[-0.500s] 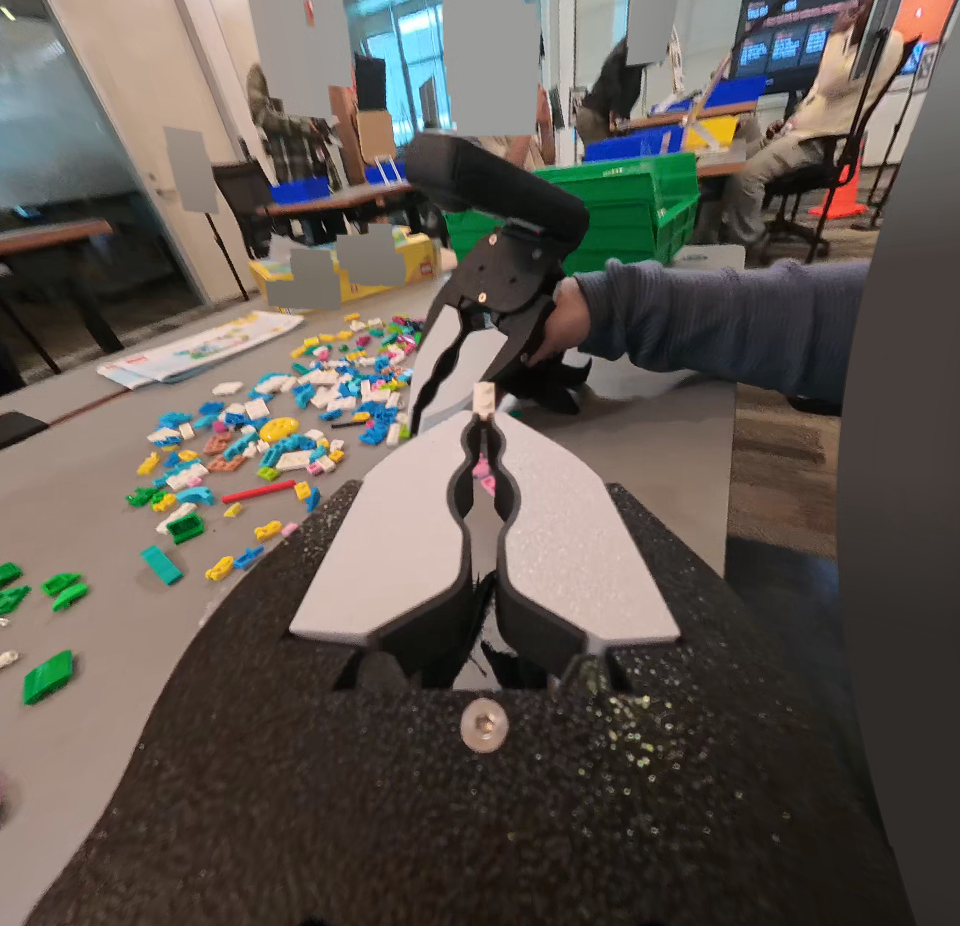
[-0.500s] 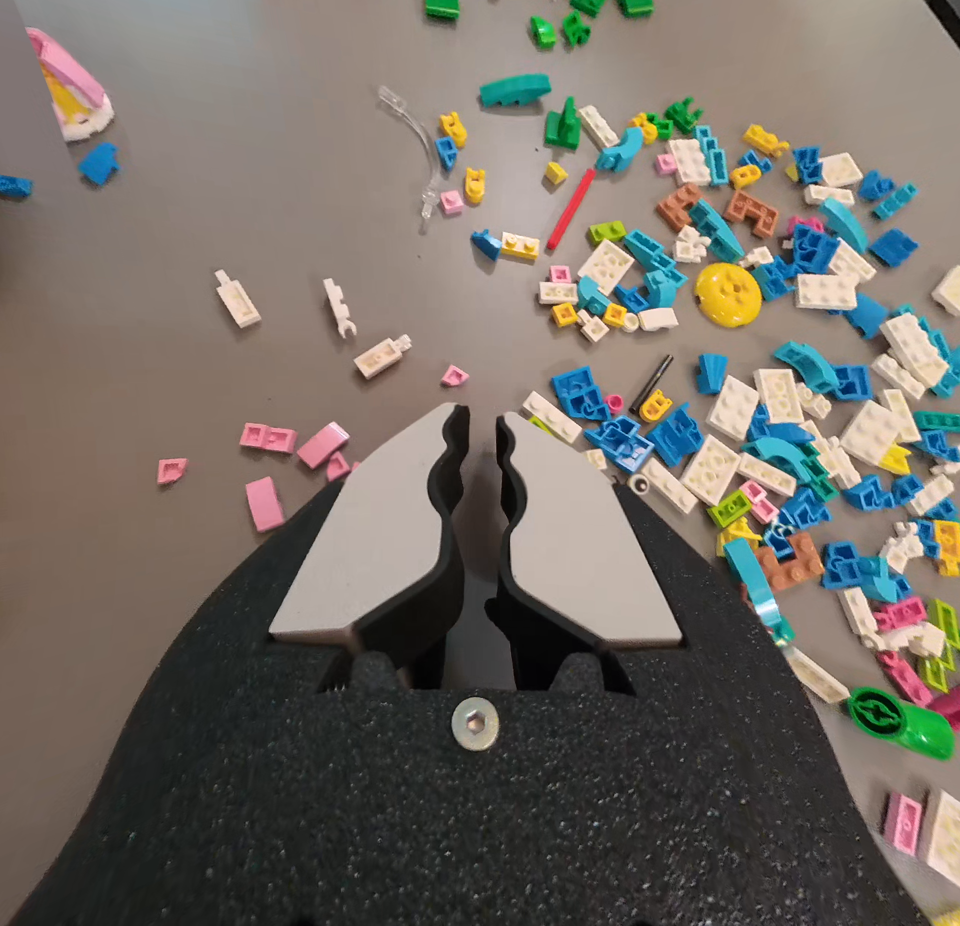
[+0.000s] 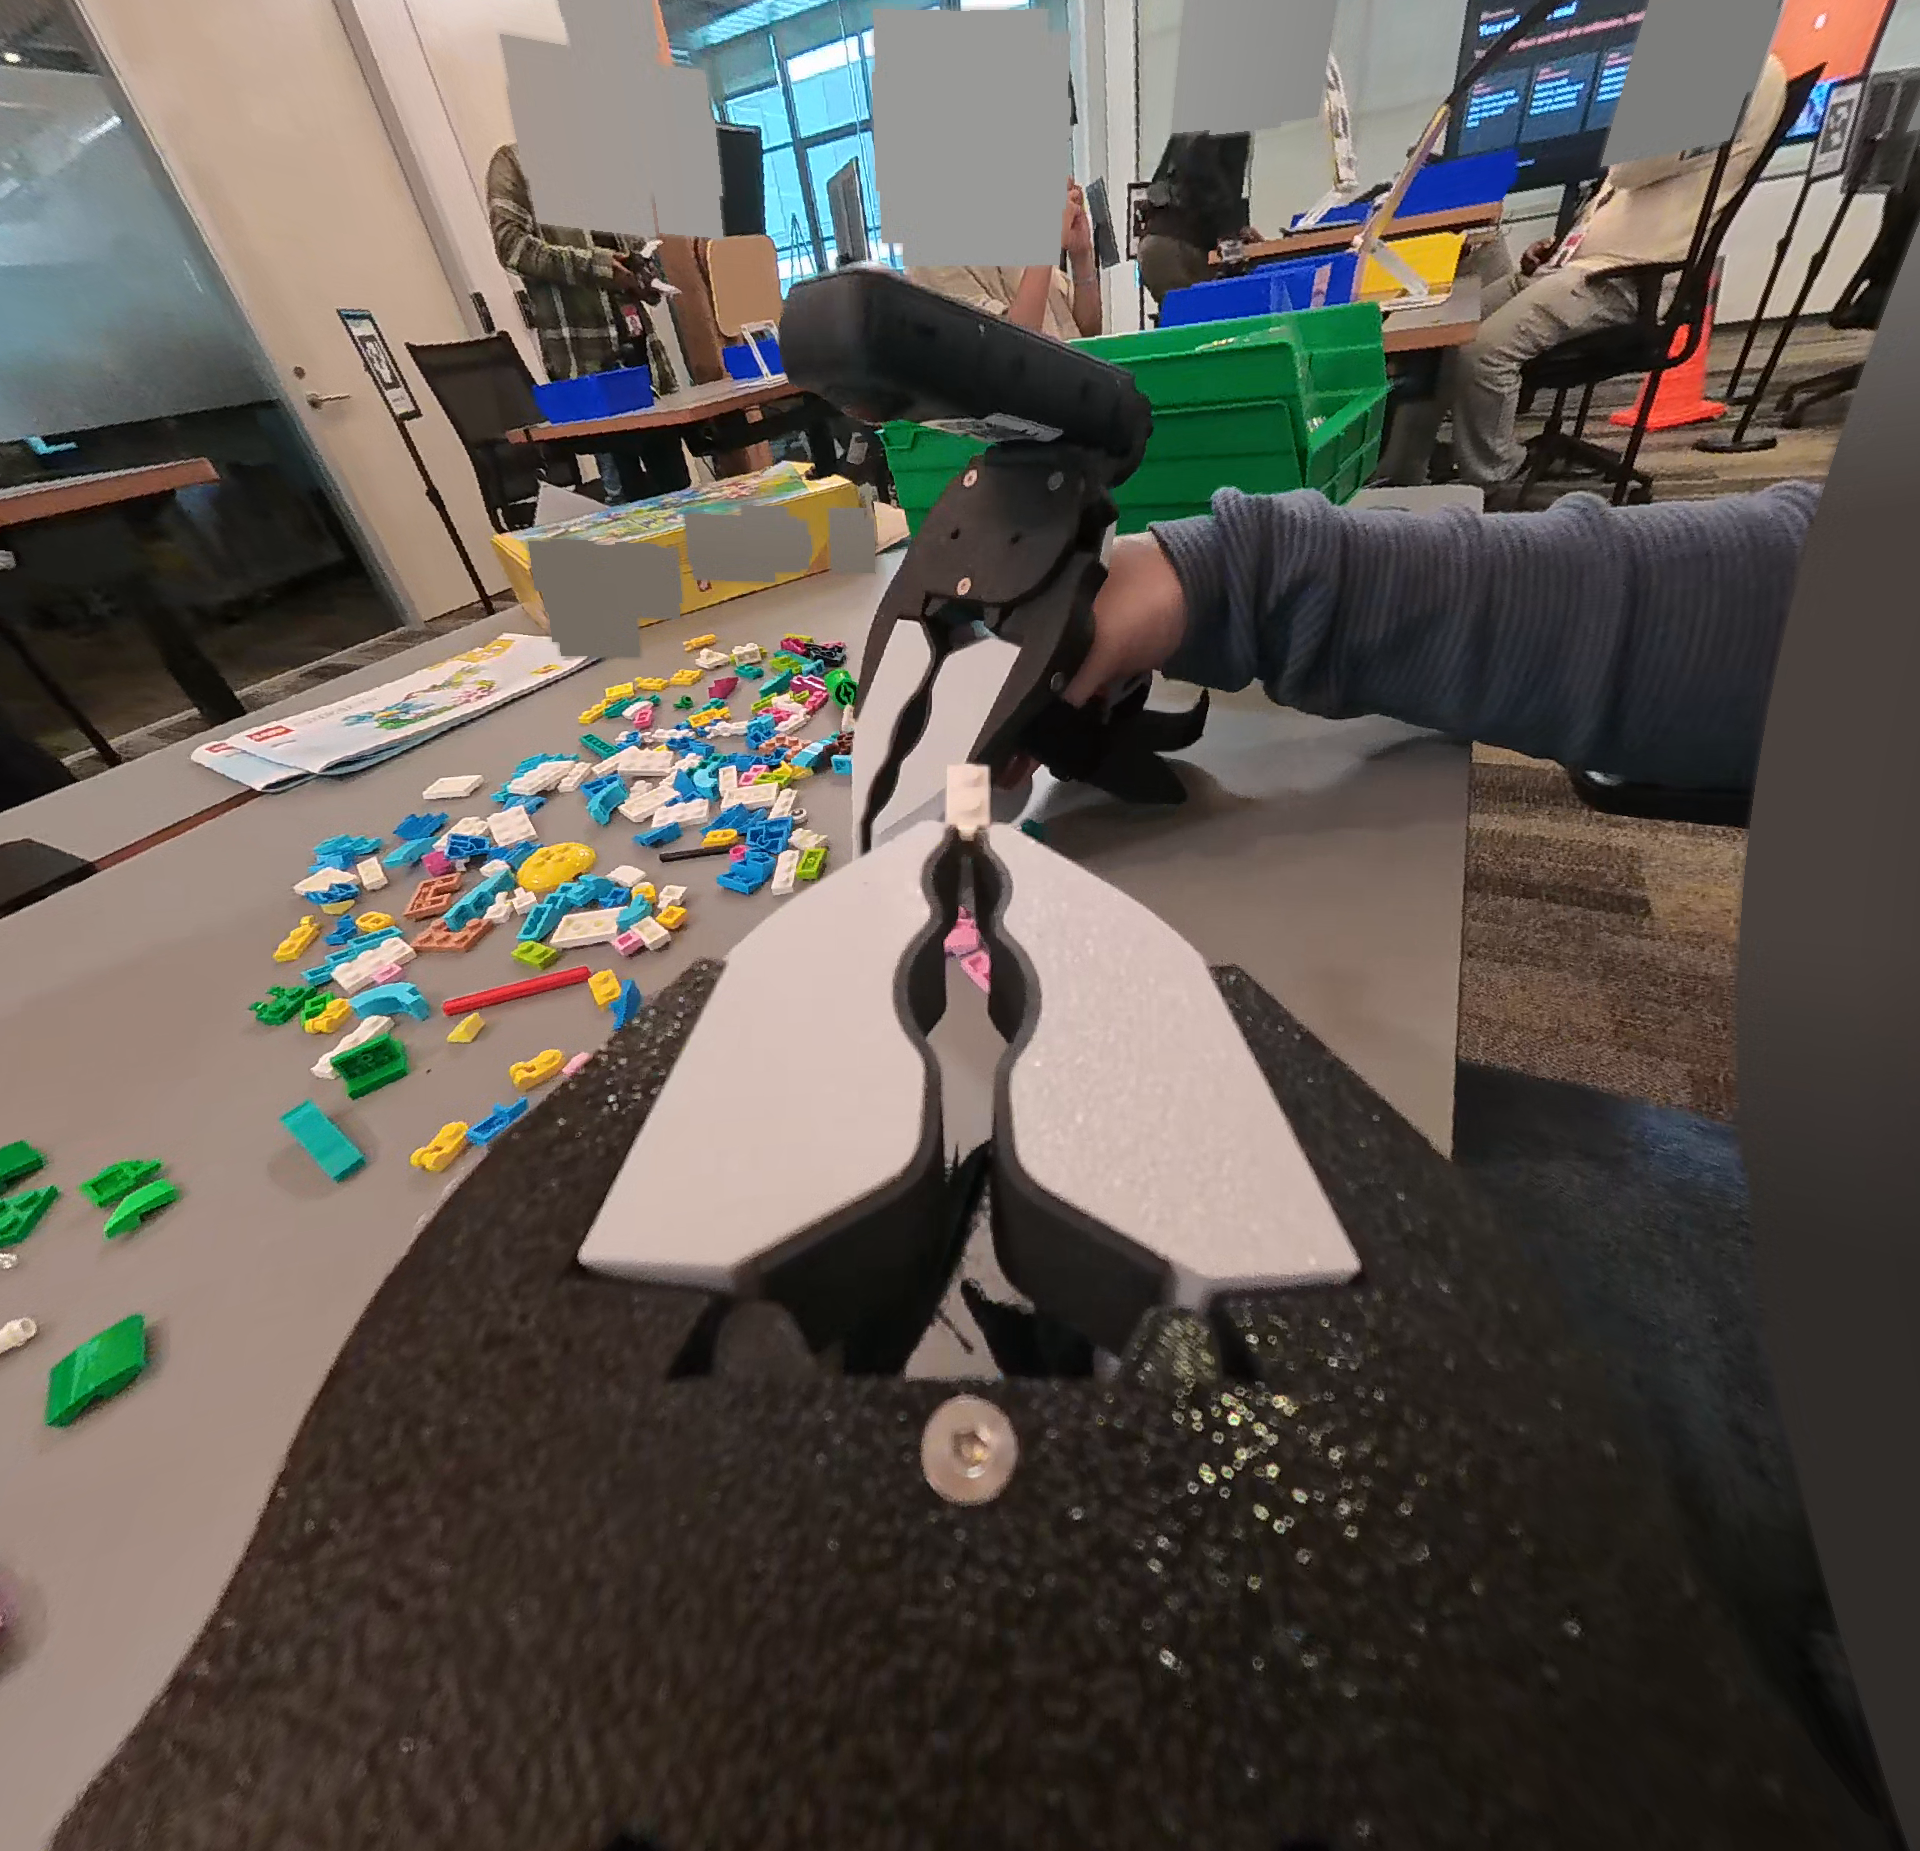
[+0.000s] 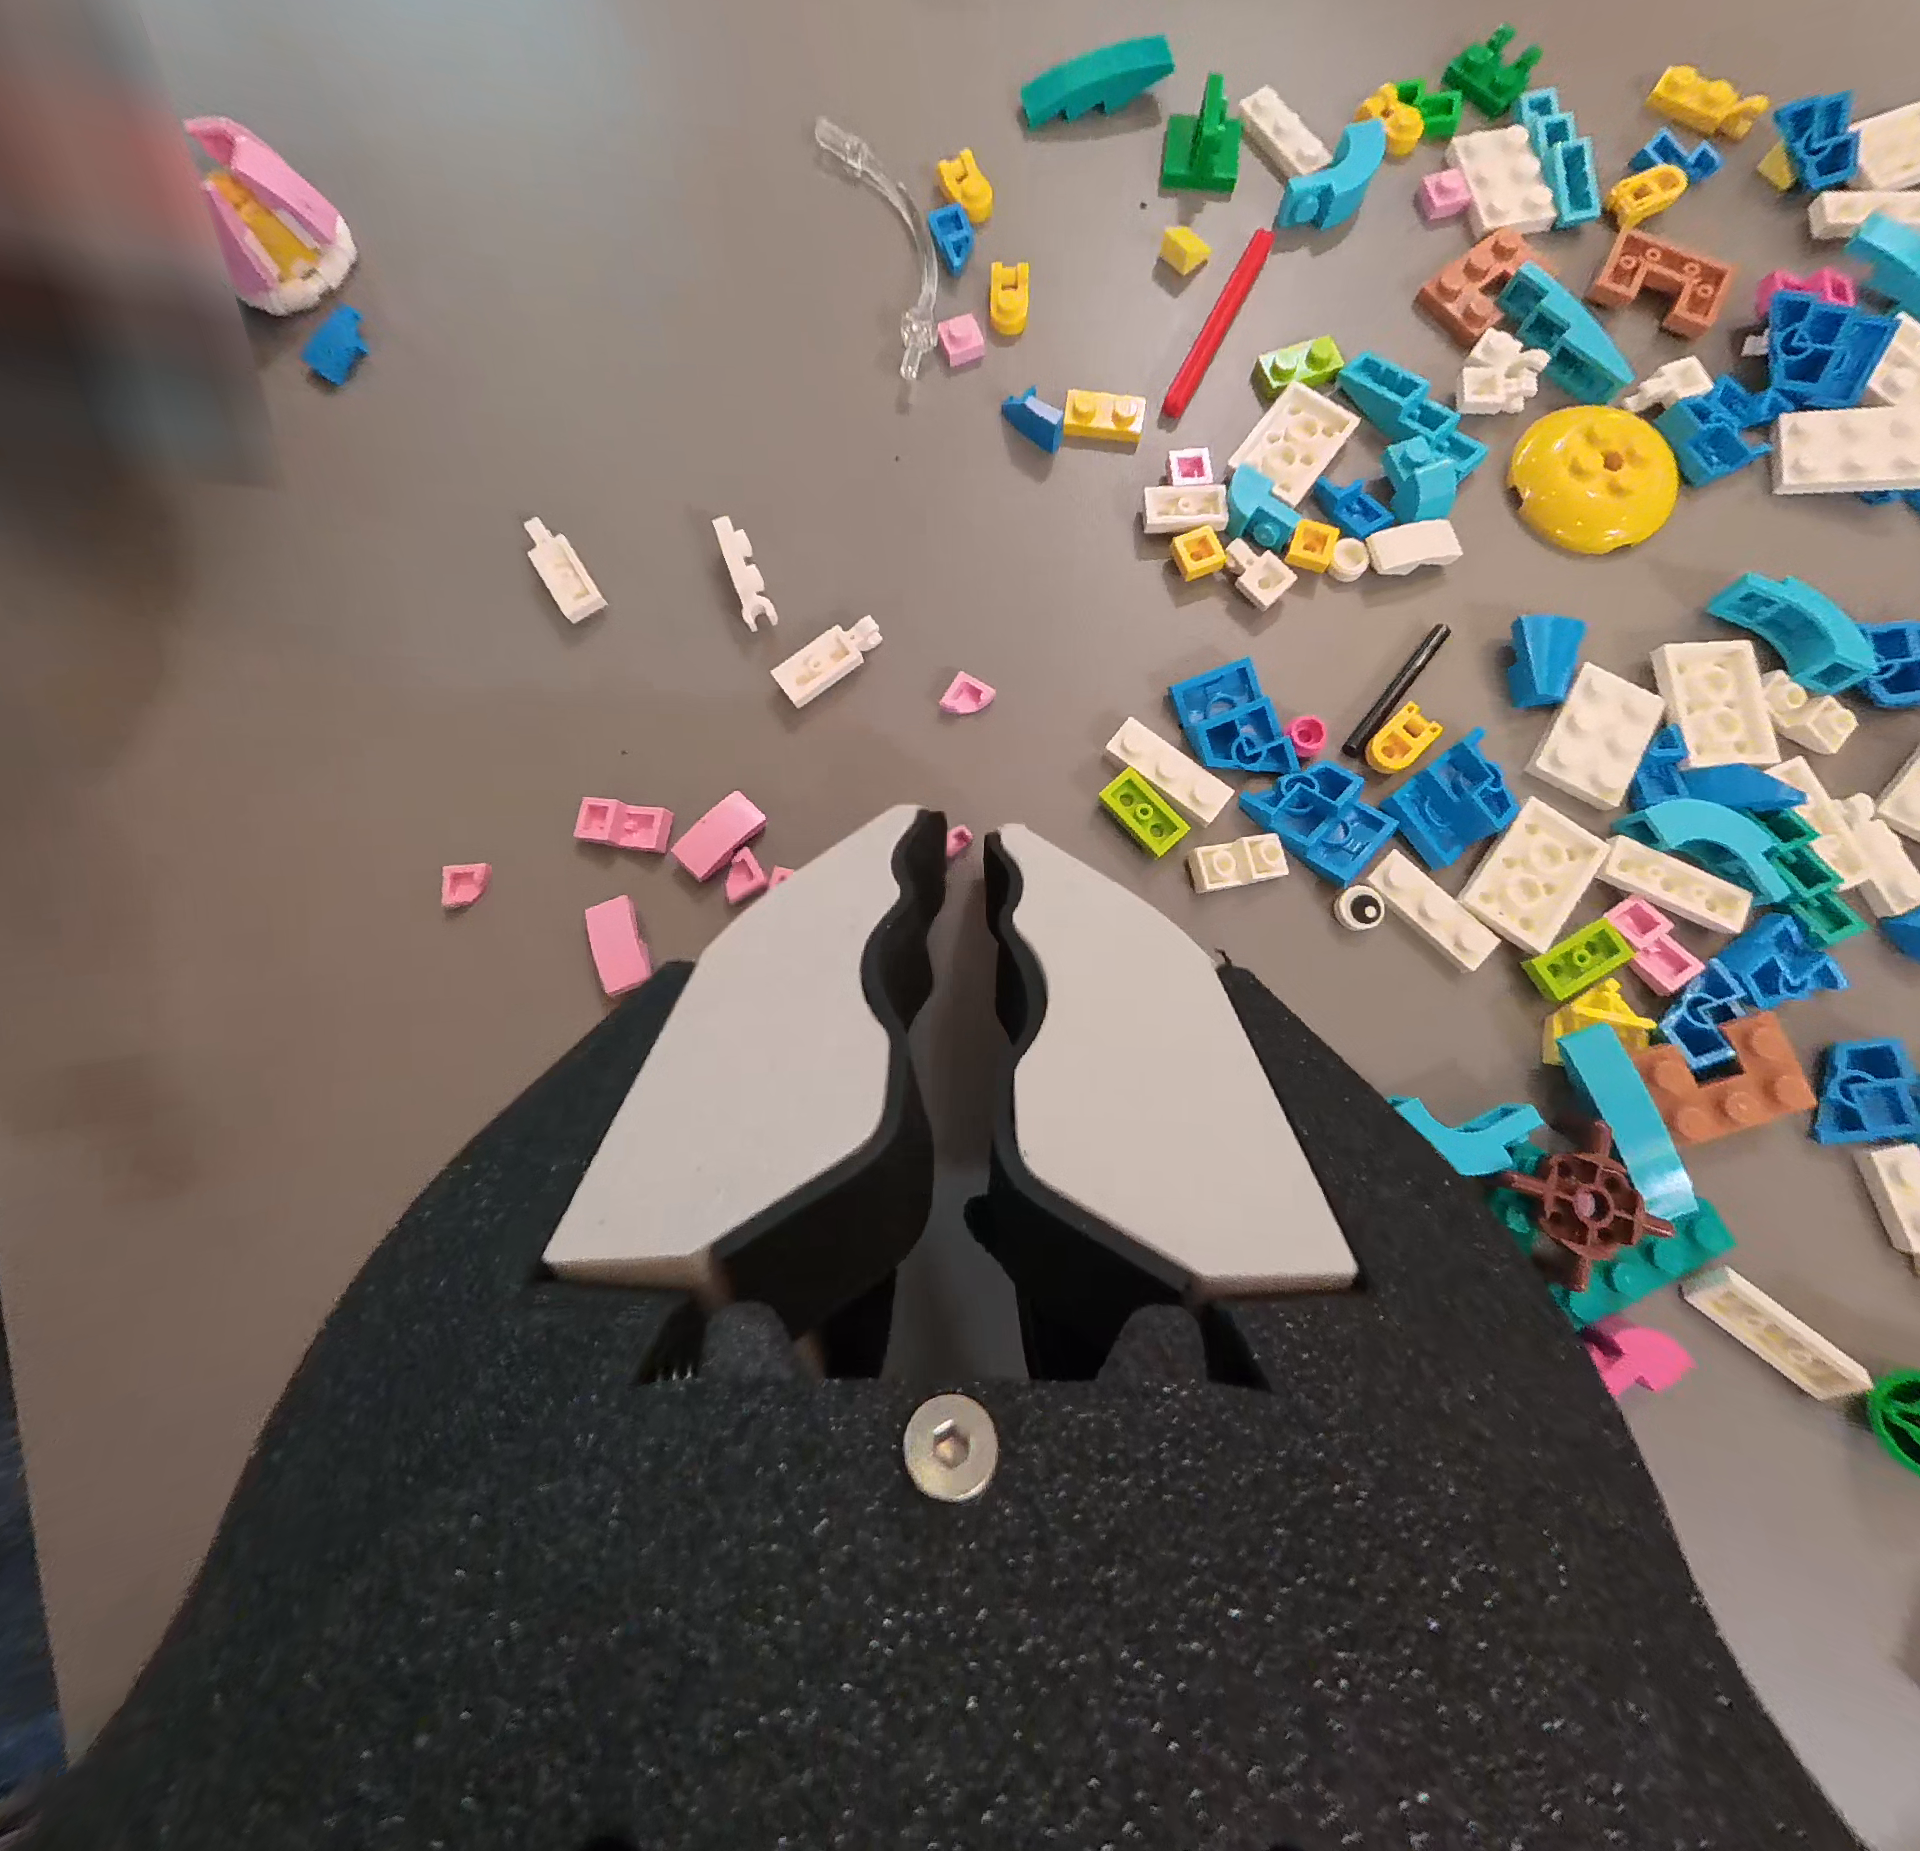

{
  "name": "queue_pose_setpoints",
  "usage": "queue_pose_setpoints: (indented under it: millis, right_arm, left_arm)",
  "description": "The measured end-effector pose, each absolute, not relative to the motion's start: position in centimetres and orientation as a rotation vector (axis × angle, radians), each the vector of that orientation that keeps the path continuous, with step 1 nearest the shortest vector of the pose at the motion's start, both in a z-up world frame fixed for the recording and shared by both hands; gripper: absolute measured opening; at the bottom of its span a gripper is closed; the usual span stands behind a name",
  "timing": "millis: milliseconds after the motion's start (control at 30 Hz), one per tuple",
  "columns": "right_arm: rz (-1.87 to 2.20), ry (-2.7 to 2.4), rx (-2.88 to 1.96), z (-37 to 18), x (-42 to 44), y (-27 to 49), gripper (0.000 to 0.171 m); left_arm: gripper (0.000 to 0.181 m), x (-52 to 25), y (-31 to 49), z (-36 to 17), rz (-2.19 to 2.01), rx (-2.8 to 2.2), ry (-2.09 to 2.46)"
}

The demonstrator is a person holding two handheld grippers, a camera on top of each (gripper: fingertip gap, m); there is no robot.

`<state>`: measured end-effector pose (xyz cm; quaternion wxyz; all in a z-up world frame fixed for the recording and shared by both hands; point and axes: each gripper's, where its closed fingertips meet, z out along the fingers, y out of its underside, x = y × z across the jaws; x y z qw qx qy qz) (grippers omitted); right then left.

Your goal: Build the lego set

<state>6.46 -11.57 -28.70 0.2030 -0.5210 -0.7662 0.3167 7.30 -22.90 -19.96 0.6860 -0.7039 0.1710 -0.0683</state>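
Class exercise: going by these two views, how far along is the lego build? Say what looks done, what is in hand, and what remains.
Done: only one small pink, yellow and white assembly stands apart on the table. In hand: the left gripper is shut on a small white piece; the right gripper is slightly open and empty above pink pieces. Left: nearly everything, as the loose pile of bricks lies unsorted.

I'm seeing my right gripper's (image 4: 964, 833) fingers hiding most of a small pink piece (image 4: 958, 841); a blurred shape (image 4: 94, 274) is smearing the left edge.
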Motion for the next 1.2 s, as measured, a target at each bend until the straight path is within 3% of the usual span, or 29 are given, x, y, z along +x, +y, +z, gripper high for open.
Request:
queue_pose_setpoints:
  millis: [67, 400, 567, 900, 1200]
  right_arm:
    - [0.862, -2.147, -1.439, -28.7, 6.5, -11.5, 0.000]
    - [0.872, -2.114, -1.432, -27.9, 6.5, -11.1, 0.001]
    - [0.848, -2.163, -1.472, -28.8, 7.1, -11.1, 0.012]
    - [0.691, -2.201, -1.365, -29.2, 6.7, -11.2, 0.006]
    - [0.949, -2.459, -0.662, -27.0, 9.1, -19.1, 0.005]
  left_arm:
    - [0.002, 7.4, -22.9, -20.0, -0.160, -1.583, 0.388]
    - [0.002, 7.6, -22.8, -20.3, -0.169, -1.602, 0.405]
    - [0.002, 7.7, -22.7, -20.4, -0.177, -1.610, 0.410]
    - [0.002, 7.8, -22.7, -20.6, -0.194, -1.624, 0.422]
    - [0.002, 5.2, -22.8, -20.4, -0.240, -1.640, 0.318]
